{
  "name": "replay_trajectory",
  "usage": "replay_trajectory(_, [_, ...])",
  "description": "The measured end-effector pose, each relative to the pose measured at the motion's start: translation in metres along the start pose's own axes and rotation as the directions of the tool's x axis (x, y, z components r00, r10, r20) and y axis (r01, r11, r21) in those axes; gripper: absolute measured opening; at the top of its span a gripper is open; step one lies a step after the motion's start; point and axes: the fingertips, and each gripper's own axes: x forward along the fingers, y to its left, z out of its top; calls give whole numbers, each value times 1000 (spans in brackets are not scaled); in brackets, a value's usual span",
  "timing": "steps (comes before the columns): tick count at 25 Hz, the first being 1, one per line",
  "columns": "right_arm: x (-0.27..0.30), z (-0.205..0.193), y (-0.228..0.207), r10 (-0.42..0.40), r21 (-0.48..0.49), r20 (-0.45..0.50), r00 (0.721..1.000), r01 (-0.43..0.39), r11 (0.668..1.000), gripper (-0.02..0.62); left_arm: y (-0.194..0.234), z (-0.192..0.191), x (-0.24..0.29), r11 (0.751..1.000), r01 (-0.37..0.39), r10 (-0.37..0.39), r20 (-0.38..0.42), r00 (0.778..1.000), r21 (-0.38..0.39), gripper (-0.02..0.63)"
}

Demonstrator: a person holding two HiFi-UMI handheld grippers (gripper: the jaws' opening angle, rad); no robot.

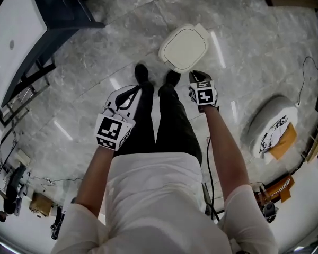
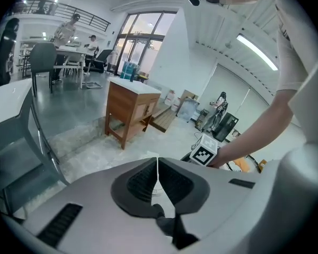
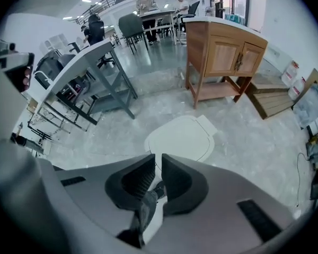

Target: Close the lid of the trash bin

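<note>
- The trash bin (image 1: 184,47) stands on the pale marble floor (image 1: 95,78), just ahead of the person's shoes (image 1: 142,72). It is nearer the right gripper (image 1: 199,78) than the left gripper (image 1: 128,95).
- From above only its white rounded lid (image 3: 180,137) shows. It looks flat over the body, so the closing seems done, though from this steep angle I cannot be sure it is fully seated.
- The left gripper's jaws are pressed together at the tips, with nothing between them.
- The right gripper's jaws stand almost together, a narrow slit apart. They are empty and hang clear above the lid.
- The lid looks like thin moulded plastic, probably light, stiff and smooth, so pads would likely slide on the flat top.
- A small tab (image 3: 209,123) sticks out at the far edge, presumably the hinge side.
- If it needs a final press, I would push down near the front edge, opposite that tab, with closed jaws and no pinch.
- The bin probably weighs little, so a hard sideways shove could skate it across the polished floor.
</note>
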Motion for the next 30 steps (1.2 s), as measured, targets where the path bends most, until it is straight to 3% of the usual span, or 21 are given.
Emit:
replay_trajectory(8, [-69,28,-6,-32,4,102,994,32,999,41,-11,35,-15,998,28,-28,4,1000,50,22])
replay_trajectory(14, [-143,57,-14,-70,37,231,970,63,997,35,-29,72,-30,997,48,-51,49,997,63,21])
replay_trajectory(24, [-274,87,-33,-134,24,440,888,137,990,34,-48,132,-56,992,49,-64,131,989,118,21])
replay_trajectory(30, [-351,96,-54,-189,40,541,820,199,979,34,-54,169,-79,986,37,-67,188,980,160,21])
